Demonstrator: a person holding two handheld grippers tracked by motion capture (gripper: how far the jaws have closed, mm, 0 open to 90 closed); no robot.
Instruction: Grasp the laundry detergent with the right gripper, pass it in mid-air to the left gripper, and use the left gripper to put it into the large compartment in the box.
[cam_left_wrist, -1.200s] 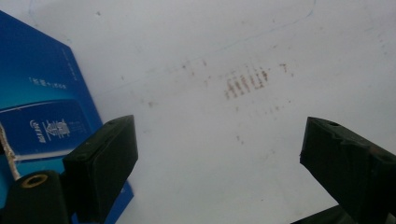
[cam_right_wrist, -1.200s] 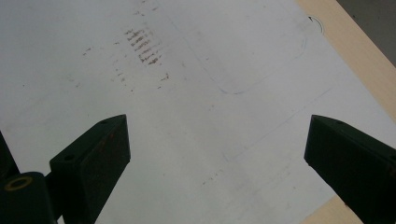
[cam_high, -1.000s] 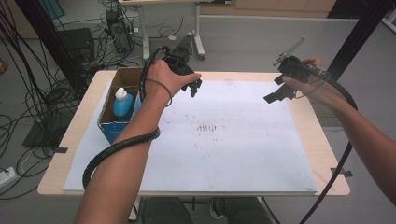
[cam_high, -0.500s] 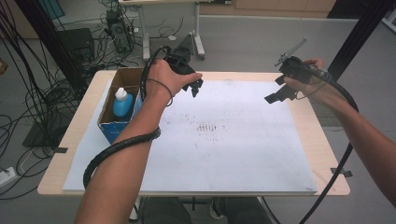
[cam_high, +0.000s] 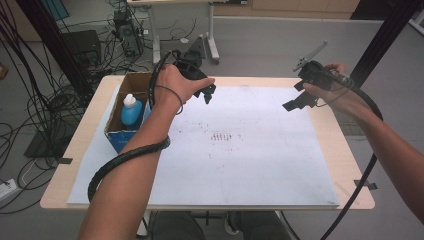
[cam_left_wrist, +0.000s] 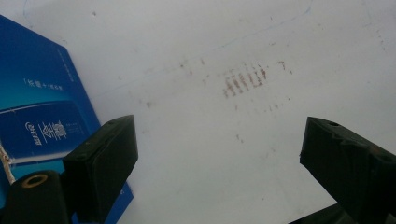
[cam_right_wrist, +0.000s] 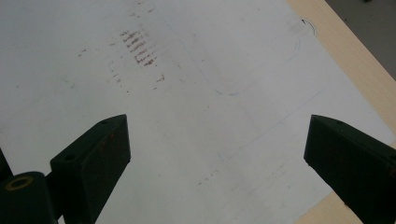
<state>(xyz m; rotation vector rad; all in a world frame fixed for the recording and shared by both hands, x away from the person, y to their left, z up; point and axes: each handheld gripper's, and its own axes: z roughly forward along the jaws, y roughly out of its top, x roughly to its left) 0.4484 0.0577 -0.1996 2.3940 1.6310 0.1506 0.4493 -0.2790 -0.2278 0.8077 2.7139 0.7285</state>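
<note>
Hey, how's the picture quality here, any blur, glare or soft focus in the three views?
High view: even, soft light, no glare on the white sheet, faint shadows, slightly soft all over. Left gripper view: the brown marks and blue box read fairly sharp, the near black jaws softer. Right gripper view: flat light, the sheet greyish, the marks a little blurred.

The blue bottle (cam_high: 132, 111) stands half hidden inside the cardboard box (cam_high: 131, 82).
</note>
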